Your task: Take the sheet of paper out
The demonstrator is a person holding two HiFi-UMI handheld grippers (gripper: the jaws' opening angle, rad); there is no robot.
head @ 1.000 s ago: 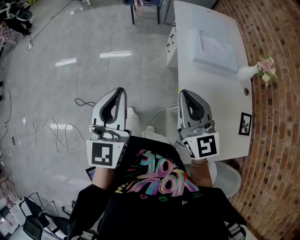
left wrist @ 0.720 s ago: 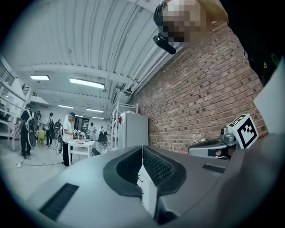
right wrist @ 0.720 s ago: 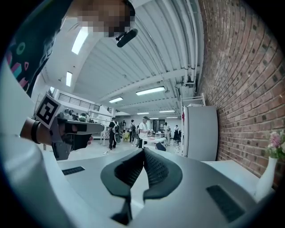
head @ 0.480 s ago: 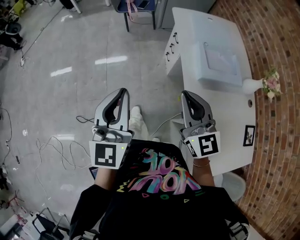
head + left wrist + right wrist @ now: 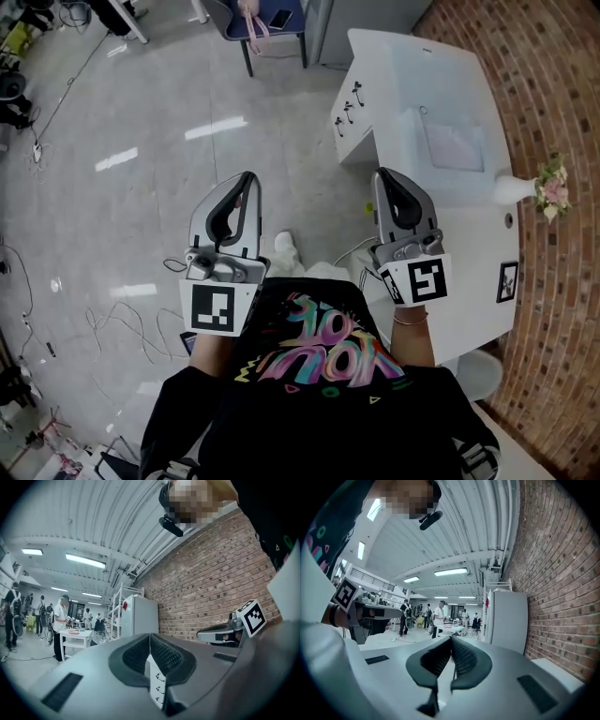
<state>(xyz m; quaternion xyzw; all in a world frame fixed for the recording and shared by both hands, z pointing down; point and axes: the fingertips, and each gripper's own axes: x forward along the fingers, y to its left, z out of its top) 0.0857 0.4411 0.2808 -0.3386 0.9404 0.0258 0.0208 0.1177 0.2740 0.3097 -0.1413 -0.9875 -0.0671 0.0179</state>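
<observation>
The sheet of paper point(image 5: 455, 147) lies flat in a shallow white tray point(image 5: 410, 141) on the far part of the white desk point(image 5: 469, 244), at the right of the scene against the brick wall point(image 5: 562, 84). As far as we can see, the tray holds only that one sheet. Nothing touches it.

We judge the step in hand to be the approach, since the paper has not been reached. The right gripper point(image 5: 382, 174) hangs over the desk's near left edge, well short of the tray. The left gripper point(image 5: 247, 176) hangs over the bare floor point(image 5: 141, 141), further left. Both claws are clenched with nothing between them, as their own views show the ribbed pads meeting.

The next move, in our view, calls for carrying a gripper far and right to the tray. Its jaws must part there and catch one edge of the thin, flat sheet, which will not be easy to lift off the tray's floor.

The drawers point(image 5: 352, 105) in the desk's left face are shut, so what they hold is hidden from us. Right of the tray, a white vase point(image 5: 506, 190) lies or leans by the wall and holds flowers point(image 5: 553, 187).
</observation>
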